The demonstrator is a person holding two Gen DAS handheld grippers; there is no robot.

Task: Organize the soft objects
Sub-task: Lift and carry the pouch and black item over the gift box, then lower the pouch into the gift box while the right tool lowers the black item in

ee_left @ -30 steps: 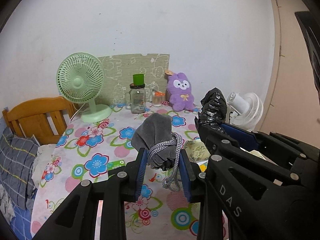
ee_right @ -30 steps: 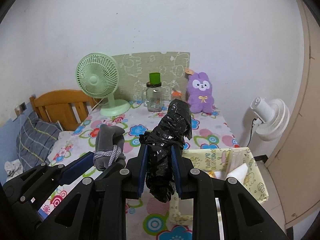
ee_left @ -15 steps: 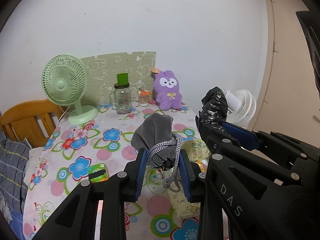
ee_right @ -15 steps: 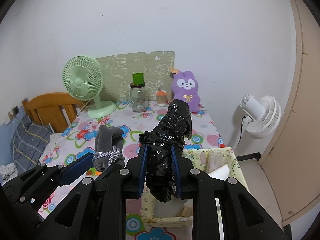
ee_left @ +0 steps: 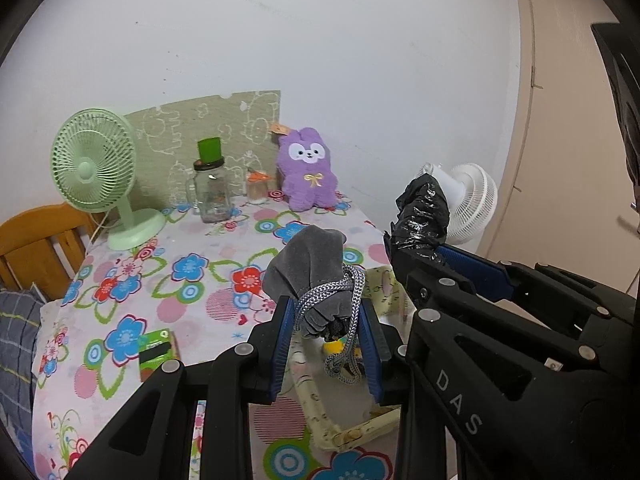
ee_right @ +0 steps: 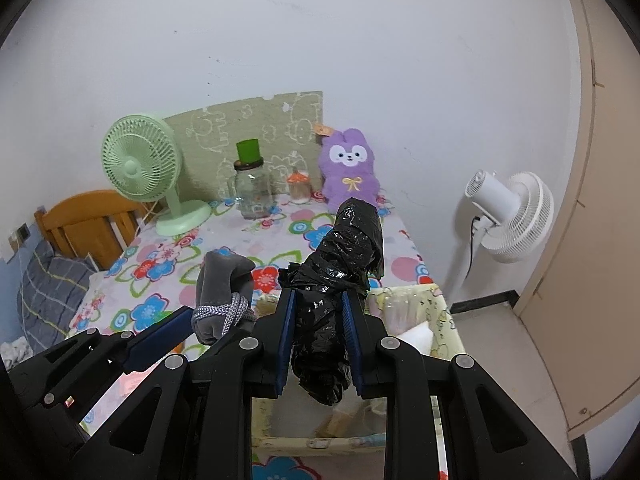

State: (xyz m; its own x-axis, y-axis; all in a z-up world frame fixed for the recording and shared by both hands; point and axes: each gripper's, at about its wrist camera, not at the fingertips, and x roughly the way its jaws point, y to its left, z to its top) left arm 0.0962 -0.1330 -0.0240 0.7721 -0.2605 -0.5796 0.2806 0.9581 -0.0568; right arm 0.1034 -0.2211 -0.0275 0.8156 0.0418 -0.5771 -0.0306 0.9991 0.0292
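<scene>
Both loads have been carried from over the table to above the yellow bin (ee_right: 444, 312). Grey pouch (ee_left: 310, 268) is clamped in left gripper (ee_left: 326, 344), black bag bundle (ee_right: 340, 280) in right gripper (ee_right: 319, 340); release is judged near.

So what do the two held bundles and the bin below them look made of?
Grey pouch: soft matte fabric, velvety nap, braided cord around it. Black bundle: thin glossy plastic film, crinkled with sharp highlights. Yellow bin: probably printed fabric or coated cloth; its walls sag slightly.

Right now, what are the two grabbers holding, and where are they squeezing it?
The left gripper pinches a grey drawstring pouch at its cord-tied neck. The right gripper squeezes a rolled black plastic bag around its lower half.
</scene>
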